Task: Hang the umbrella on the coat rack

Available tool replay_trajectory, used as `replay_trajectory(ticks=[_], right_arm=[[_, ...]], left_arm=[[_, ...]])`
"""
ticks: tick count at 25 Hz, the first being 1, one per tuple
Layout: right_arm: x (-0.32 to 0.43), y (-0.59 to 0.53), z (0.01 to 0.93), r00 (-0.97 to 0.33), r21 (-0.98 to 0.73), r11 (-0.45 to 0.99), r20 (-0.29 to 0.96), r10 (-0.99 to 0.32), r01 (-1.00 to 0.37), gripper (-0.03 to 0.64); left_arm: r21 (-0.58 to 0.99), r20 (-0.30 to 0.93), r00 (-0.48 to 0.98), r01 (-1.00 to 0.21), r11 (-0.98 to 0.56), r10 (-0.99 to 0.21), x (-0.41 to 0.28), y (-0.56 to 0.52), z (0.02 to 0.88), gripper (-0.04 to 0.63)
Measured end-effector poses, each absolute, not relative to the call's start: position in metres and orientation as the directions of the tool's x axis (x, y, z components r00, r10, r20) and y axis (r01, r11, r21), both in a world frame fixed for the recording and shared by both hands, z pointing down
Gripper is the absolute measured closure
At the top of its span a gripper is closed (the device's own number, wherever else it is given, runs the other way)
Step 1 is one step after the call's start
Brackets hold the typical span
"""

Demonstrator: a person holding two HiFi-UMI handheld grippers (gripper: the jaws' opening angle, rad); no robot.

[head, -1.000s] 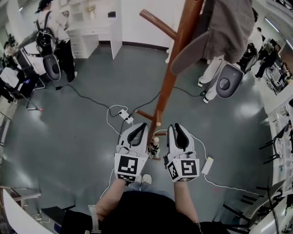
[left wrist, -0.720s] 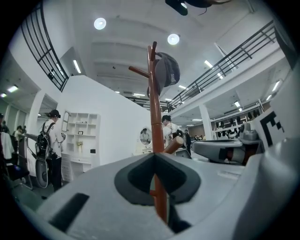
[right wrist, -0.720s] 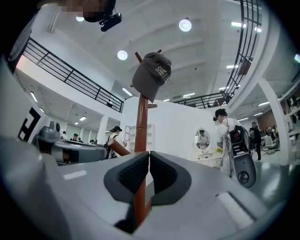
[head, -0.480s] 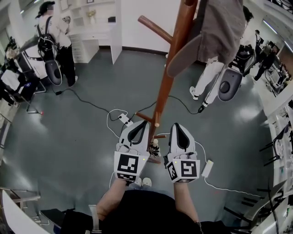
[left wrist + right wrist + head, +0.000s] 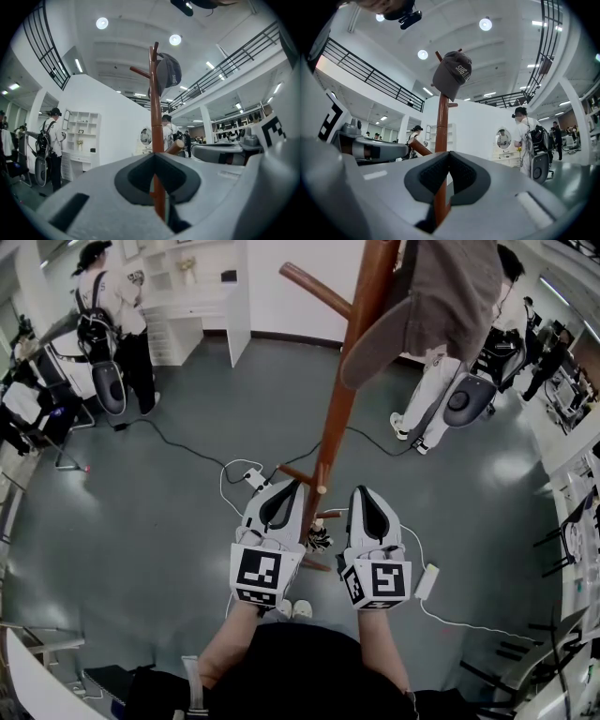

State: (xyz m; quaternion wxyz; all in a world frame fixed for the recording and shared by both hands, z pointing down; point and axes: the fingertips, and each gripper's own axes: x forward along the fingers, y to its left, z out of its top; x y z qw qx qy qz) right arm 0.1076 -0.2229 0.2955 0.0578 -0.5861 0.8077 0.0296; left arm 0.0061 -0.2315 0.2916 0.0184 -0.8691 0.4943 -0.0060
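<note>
Grey floor (image 5: 141, 521), cables (image 5: 187, 442) trailing across it. Left gripper (image 5: 289, 489): jaws closed tip to tip, holding nothing, just left of the coat rack (image 5: 342, 399) pole. Umbrella (image 5: 318, 538): folded, low beside the pole between the two grippers, under a short peg; whether it hangs there cannot be told. Right gripper (image 5: 365, 493): jaws closed, empty, just right of the pole. Grey cap (image 5: 441, 296) hangs high on the rack.

A grey cap (image 5: 451, 70) hangs above white cables (image 5: 225, 474) (plus a power strip (image 5: 255, 478)) on the floor (image 5: 141, 521).
</note>
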Motion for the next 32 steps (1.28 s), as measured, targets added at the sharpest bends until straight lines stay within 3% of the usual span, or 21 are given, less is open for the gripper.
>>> replay_trajectory(ticks=[32], right_arm=[[0.1055,-0.2246,0.3042,-0.329,-0.026,0.333,-0.107,-0.938,-0.943,0.609]], left_arm=[[-0.034,-0.001,0.509,-0.86,-0.509,-0.861,0.007,-0.2337,0.2955,0.589]])
